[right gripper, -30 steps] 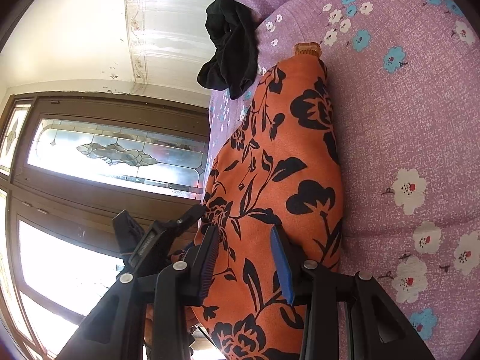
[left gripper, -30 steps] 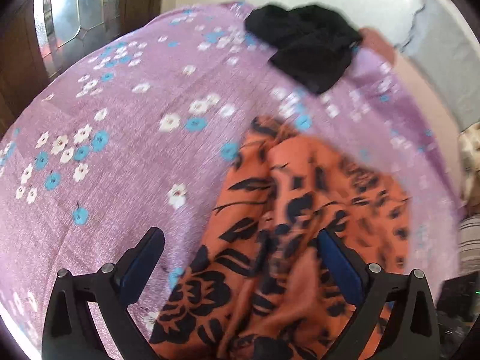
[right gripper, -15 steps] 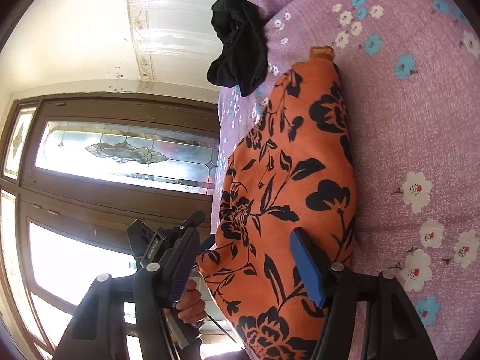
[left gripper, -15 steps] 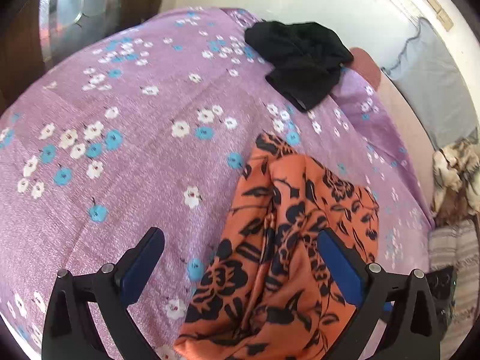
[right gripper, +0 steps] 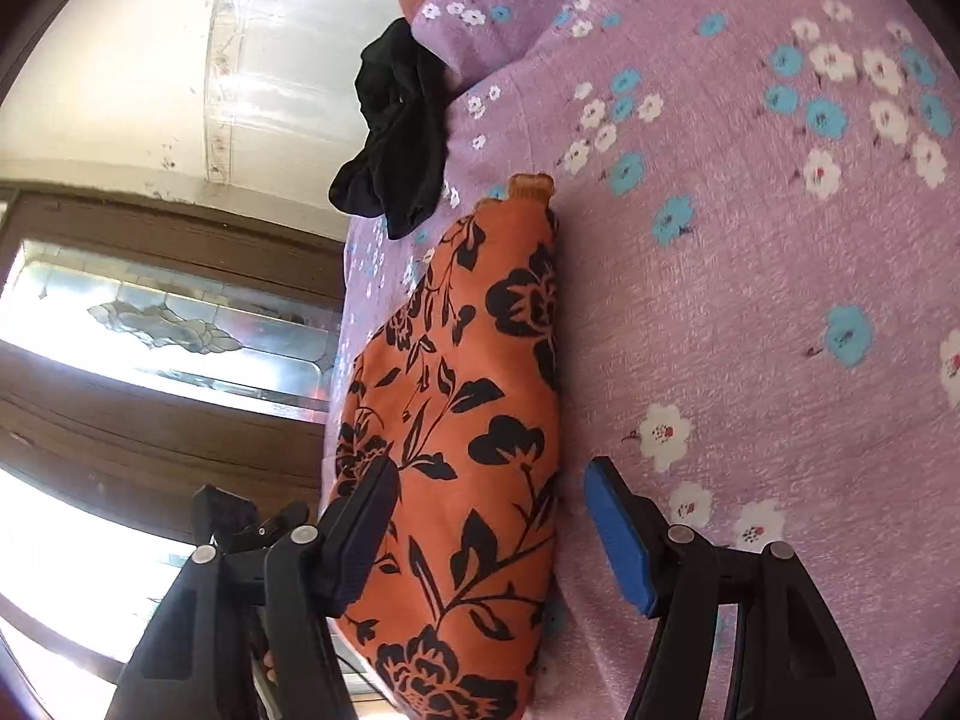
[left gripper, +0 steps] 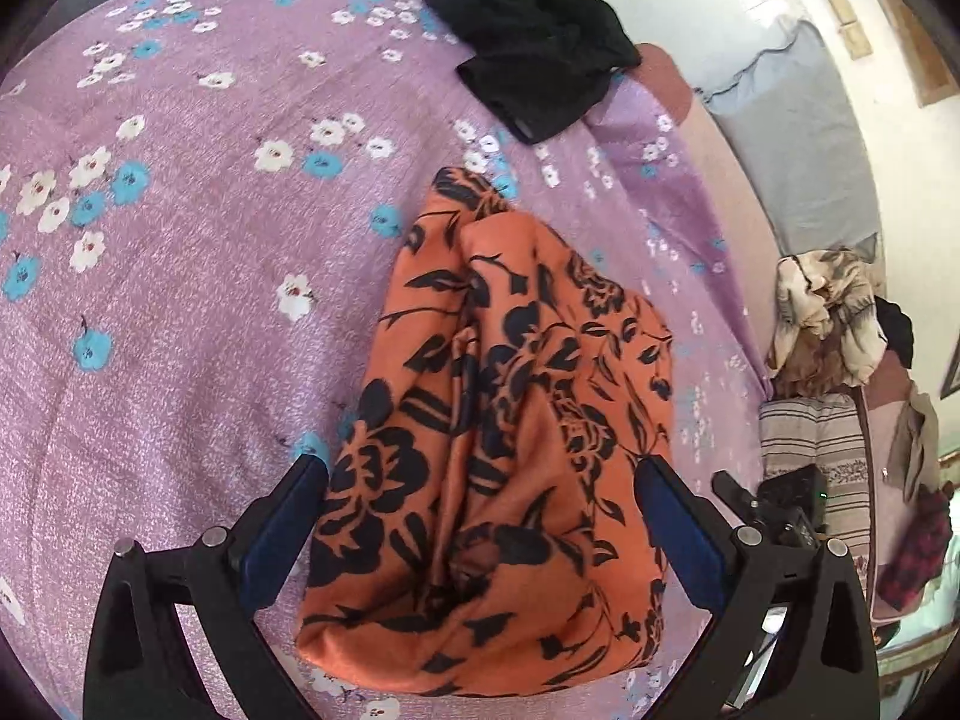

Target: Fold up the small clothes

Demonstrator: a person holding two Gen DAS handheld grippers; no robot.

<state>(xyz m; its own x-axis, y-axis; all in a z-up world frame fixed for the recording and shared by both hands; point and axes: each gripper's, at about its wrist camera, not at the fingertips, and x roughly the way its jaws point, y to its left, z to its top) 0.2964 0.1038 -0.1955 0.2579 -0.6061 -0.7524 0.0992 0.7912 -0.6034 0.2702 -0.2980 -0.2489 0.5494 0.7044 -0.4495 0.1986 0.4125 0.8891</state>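
Orange garment [left gripper: 504,450] with black flowers, folded on bedspread [left gripper: 180,300], both tongs released

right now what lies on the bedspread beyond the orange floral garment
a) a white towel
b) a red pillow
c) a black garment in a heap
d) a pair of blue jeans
c: a crumpled black garment lies on the purple flowered bedspread past the far end of the orange floral garment.

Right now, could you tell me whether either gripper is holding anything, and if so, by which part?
Nothing is held. The left gripper and right gripper both stand open, pads off the orange floral garment, which lies folded on the bedsheet.
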